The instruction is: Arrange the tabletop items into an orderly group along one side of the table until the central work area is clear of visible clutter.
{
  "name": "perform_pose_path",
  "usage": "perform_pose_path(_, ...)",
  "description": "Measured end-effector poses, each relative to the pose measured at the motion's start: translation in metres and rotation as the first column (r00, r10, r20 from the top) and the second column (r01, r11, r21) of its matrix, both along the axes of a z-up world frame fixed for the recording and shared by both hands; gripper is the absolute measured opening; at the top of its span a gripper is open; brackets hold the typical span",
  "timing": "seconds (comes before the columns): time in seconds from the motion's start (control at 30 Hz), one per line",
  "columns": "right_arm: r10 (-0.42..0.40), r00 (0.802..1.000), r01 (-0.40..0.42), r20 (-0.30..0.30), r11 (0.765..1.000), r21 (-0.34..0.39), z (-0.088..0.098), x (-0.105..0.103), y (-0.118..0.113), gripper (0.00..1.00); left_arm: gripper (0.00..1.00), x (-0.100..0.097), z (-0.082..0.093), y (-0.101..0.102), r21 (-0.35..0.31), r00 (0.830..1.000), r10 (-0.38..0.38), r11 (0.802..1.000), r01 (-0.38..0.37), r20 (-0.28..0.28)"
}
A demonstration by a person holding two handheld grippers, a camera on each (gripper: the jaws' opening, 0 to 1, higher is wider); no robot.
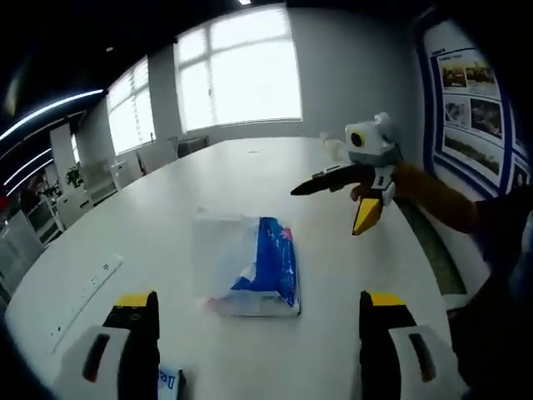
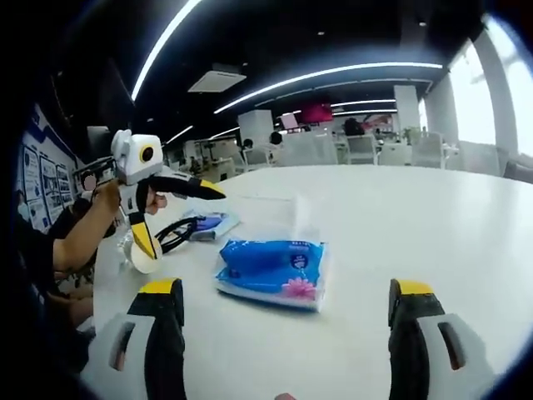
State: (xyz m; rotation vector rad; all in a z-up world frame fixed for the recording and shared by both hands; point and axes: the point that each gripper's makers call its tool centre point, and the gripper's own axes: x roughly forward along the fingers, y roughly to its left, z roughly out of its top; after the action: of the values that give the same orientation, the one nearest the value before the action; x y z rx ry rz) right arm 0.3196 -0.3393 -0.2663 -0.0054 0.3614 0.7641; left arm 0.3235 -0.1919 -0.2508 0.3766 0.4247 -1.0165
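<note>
While both grippers' jaws gape empty, the tissue pack [image 1: 254, 265] lies mid-table [image 1: 250, 175], bare surface around.

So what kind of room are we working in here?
Probably an open-plan office or meeting area: a large white table, big windows, poster boards on the wall, and rows of chairs under strip ceiling lights.
</note>
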Motion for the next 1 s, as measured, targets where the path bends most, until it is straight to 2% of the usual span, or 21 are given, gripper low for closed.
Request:
perform_pose_path(0.1,0.000,1.000,0.000,0.008,1.000,0.005,0.005,-0.004,0.003,1.00,1.00,-0.003,0.004,0.004,-0.013,1.000,0.003,1.000,-0.003,-0.002)
perform_pose_path(0.17,-0.018,0.999,0.018,0.037,1.000,0.007,0.011,-0.004,0.002,1.00,1.00,-0.005,0.007,0.007,-0.021,1.000,0.003,1.000,-0.003,-0.002)
perform_pose_path(0.67,0.022,0.998,-0.021,0.061,1.000,-0.019,0.026,-0.032,0.035,1.00,1.00,-0.029,0.023,0.035,-0.045,0.999,0.017,0.999,-0.016,0.029)
perform_pose_path(1.0,0.027,0.998,-0.025,0.062,0.999,-0.024,0.026,-0.045,0.065,1.00,1.00,-0.047,0.024,0.075,-0.053,0.998,0.052,0.997,-0.050,0.029)
